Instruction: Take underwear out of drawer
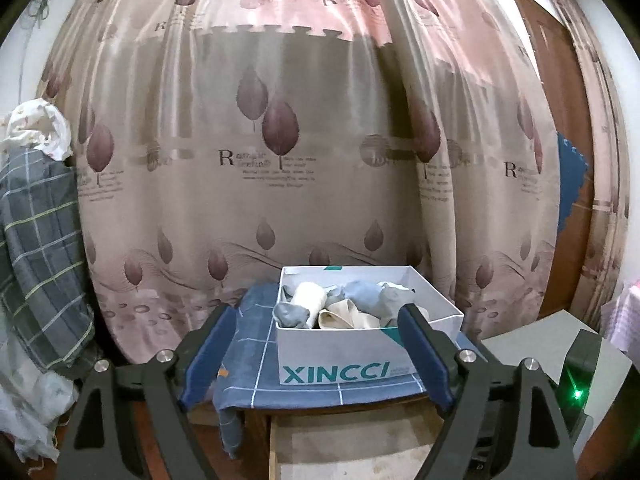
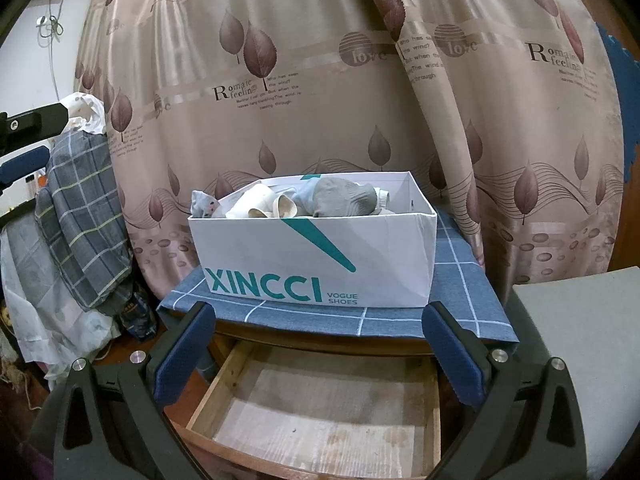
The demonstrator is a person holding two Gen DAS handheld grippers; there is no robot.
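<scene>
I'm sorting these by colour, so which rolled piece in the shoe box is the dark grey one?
The dark grey roll lying toward the box's right, beside the cream rolls; the others are cream, white or pale blue.

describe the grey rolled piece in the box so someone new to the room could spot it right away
Find the white XINCCI shoe box on the blue checked cloth, in front of the leaf-print curtain. Inside it, toward the right, lies the dark grey bundle. It is the largest and darkest, beside cream rolls.
</scene>
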